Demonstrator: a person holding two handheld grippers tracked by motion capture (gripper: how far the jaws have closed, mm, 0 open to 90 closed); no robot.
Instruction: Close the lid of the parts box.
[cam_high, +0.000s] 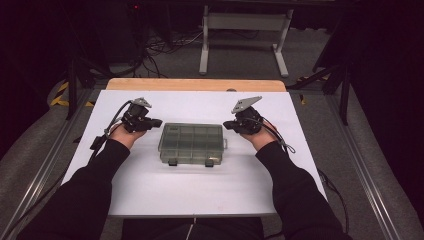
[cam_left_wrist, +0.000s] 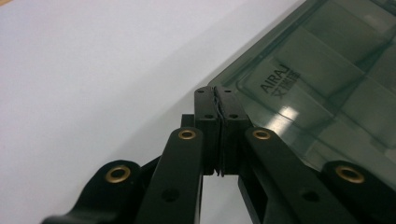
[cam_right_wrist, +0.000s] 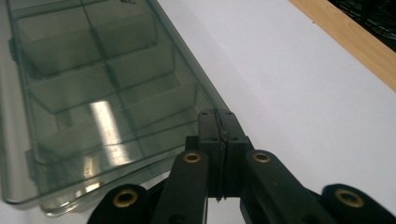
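Observation:
A smoky clear plastic compartment box lies lid down-shut on the white table top, with two black latches on its near edge. My left gripper sits just off the box's far left corner, jaws pressed together with nothing between them. In the left gripper view the tips nearly meet the box edge. My right gripper is at the far right corner, also shut and empty. The right gripper view has its tips beside the box rim.
The white sheet covers a wooden table whose bare strip runs along the far edge. A white metal stand and cables lie on the floor beyond. Cables trail from both grippers off the table's sides.

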